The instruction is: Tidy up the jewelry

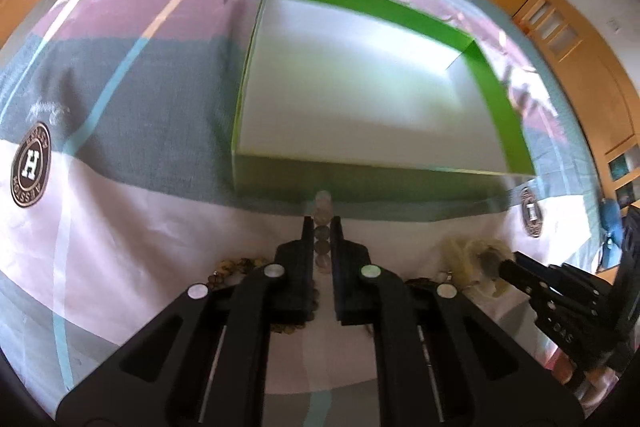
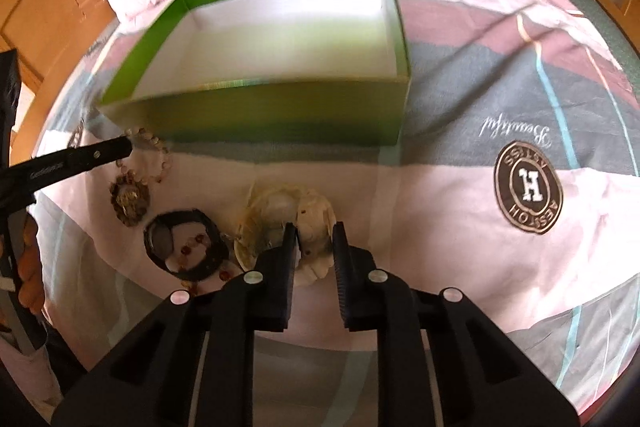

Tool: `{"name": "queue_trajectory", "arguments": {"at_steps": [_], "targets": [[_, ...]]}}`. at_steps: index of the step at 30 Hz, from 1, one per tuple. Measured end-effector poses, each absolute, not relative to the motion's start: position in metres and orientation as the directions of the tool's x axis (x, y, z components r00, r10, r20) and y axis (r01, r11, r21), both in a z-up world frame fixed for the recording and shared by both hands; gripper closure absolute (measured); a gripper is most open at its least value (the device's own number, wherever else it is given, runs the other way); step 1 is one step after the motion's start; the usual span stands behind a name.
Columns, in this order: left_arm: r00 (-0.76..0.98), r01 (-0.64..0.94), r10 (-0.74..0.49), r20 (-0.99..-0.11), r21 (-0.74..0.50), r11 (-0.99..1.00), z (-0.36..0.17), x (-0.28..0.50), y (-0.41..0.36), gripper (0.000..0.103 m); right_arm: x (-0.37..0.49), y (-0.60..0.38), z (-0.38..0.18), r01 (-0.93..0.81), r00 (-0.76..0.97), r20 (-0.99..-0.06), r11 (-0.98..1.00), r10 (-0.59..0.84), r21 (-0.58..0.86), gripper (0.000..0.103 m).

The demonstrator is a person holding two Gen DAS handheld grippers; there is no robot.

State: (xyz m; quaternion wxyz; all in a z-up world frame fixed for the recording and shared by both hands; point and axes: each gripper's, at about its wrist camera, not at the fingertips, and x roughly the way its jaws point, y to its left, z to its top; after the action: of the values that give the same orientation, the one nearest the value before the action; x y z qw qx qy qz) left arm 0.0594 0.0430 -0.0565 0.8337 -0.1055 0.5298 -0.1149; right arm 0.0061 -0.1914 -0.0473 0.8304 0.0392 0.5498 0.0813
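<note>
Bead bracelet (image 1: 322, 227) clamped in left hand-held gripper (image 1: 322, 223); right hand-held gripper (image 2: 314, 231) pinches cream bracelet (image 2: 314, 227).

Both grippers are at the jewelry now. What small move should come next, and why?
Probably lift the left gripper toward the green box: its jaws look shut on a bead bracelet, and the box sits just beyond, holding nothing visible.
</note>
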Motion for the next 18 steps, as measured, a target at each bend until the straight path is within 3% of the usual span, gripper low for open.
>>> {"name": "queue_trajectory", "arguments": {"at_steps": [12, 13, 15, 18], "targets": [[0.499, 0.126, -0.327, -0.803, -0.306, 0.944, -0.021, 0.036, 0.047, 0.095, 0.0, -0.188, -0.016, -0.119, 0.481, -0.851, 0.977, 0.211, 0.176, 0.087], [0.503, 0.129, -0.325, -0.801, -0.302, 0.944, -0.02, 0.035, 0.045, 0.095, 0.003, -0.187, -0.016, -0.122, 0.483, -0.849, 0.977, 0.213, 0.176, 0.089], [0.498, 0.134, -0.327, -0.803, -0.302, 0.944, -0.02, 0.035, 0.044, 0.095, 0.003, -0.182, -0.016, -0.128, 0.485, -0.848, 0.977, 0.212, 0.171, 0.102], [0.487, 0.131, -0.33, -0.809, -0.305, 0.943, -0.022, 0.036, 0.044, 0.095, 0.006, -0.181, -0.02, -0.127, 0.467, -0.862, 0.98, 0.197, 0.155, 0.102]]}}
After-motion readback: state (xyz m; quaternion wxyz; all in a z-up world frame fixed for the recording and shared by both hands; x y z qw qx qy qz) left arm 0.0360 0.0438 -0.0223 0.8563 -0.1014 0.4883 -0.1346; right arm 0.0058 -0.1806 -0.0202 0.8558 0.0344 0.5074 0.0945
